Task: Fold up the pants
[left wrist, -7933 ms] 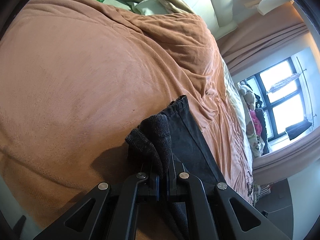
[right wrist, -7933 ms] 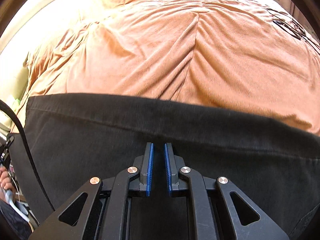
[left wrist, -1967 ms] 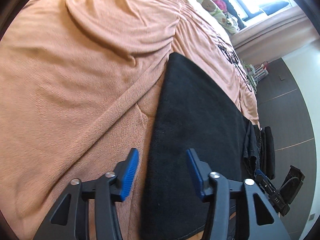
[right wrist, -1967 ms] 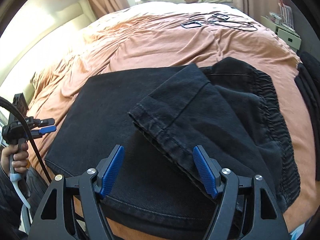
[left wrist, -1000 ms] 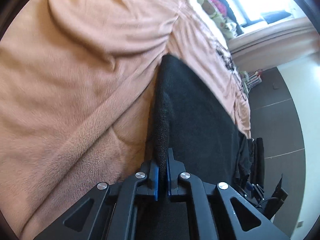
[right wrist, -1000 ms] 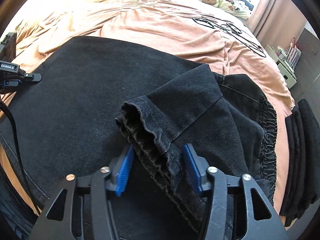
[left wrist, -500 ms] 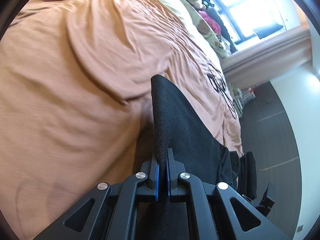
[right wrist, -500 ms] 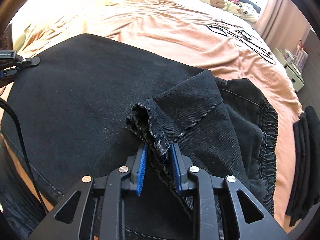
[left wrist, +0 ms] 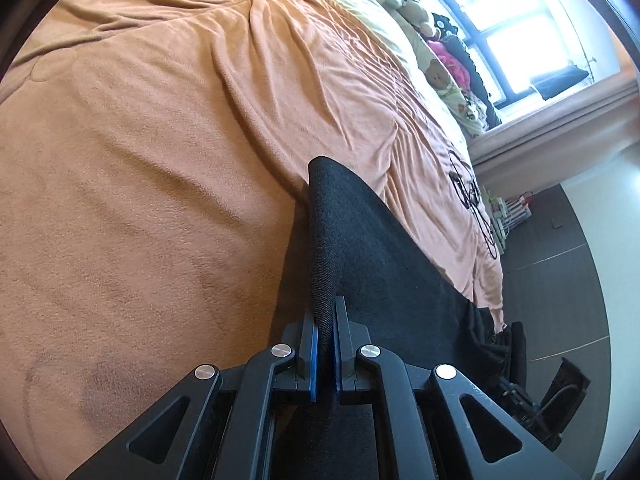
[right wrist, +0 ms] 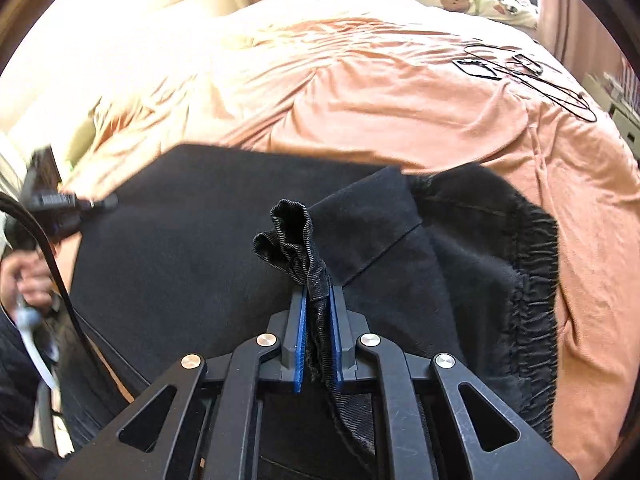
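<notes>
Since a second ago my right gripper [right wrist: 318, 312] was closing on the bunched hem [right wrist: 290, 240] and lifting it. Left gripper [left wrist: 324, 330] stayed clenched on the fold edge of the pants [left wrist: 360, 232], raised toward 12 o'clock over the orange bedspread [left wrist: 140, 140].

Home bedroom: bed with orange blanket [left wrist: 160, 140], stuffed toys [left wrist: 438, 74], window [left wrist: 516, 28].

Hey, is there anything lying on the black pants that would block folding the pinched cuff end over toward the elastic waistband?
Nothing visible. The right tongs are closing on the bunched cuff, and the pants across to the waistband lie bare.
</notes>
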The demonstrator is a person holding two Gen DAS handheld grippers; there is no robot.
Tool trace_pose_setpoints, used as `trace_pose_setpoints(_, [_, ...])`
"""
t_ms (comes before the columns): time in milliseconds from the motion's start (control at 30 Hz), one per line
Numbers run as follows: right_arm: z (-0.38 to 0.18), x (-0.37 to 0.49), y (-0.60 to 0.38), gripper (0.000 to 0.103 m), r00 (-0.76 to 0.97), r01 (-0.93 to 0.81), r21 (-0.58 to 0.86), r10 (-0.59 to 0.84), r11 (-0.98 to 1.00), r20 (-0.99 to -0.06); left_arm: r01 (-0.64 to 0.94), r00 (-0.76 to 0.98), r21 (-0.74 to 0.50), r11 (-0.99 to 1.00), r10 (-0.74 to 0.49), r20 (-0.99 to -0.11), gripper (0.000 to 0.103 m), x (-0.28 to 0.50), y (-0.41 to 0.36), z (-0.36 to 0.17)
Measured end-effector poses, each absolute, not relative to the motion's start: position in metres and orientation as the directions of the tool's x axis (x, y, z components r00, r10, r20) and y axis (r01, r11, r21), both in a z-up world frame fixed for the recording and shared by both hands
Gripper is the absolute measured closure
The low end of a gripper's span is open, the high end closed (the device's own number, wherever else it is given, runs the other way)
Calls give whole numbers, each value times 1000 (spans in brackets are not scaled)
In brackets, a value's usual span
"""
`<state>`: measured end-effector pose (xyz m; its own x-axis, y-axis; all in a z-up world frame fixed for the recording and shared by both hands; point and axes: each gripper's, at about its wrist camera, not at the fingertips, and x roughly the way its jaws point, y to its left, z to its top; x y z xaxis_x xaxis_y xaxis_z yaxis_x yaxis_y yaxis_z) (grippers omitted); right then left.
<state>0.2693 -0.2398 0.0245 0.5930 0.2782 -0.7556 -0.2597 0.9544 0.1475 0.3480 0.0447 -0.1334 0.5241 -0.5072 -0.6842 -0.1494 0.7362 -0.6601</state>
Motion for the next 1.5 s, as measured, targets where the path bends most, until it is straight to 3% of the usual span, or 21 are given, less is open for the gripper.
trace_pose_setpoints(433, [57, 277, -328, 97, 656, -153, 242, 282, 958, -700, -164, 500, -645, 746, -501, -706, 97, 354, 45, -143])
trace_pose_setpoints(700, [50, 275, -389, 96, 678, 64, 241, 135, 968, -723, -172, 492, -631, 756, -489, -720, 97, 356, 44, -147])
trace_pose_setpoints(867, [41, 246, -401, 95, 675, 70, 326, 196, 943, -711, -175, 480, -616, 768, -480, -734, 97, 359, 41, -149])
trace_pose_setpoints(967, [34, 235, -409, 82, 657, 64, 366, 237, 928, -716, -179, 470, -607, 774, -474, -745, 96, 359, 40, -150])
trace_pose_setpoints(1033, [26, 221, -410, 61, 652, 57, 388, 260, 920, -712, -183, 465, -589, 787, -458, -757, 95, 359, 38, -149])
trace_pose_setpoints(1067, [28, 221, -417, 58, 652, 54, 398, 270, 916, -709, -181, 465, -581, 793, -452, -761, 95, 358, 36, -149])
trace_pose_setpoints(1500, [-3, 189, -432, 57, 587, 39, 511, 394, 859, -707, -192, 428, -533, 824, -418, -801, 88, 340, 29, -157])
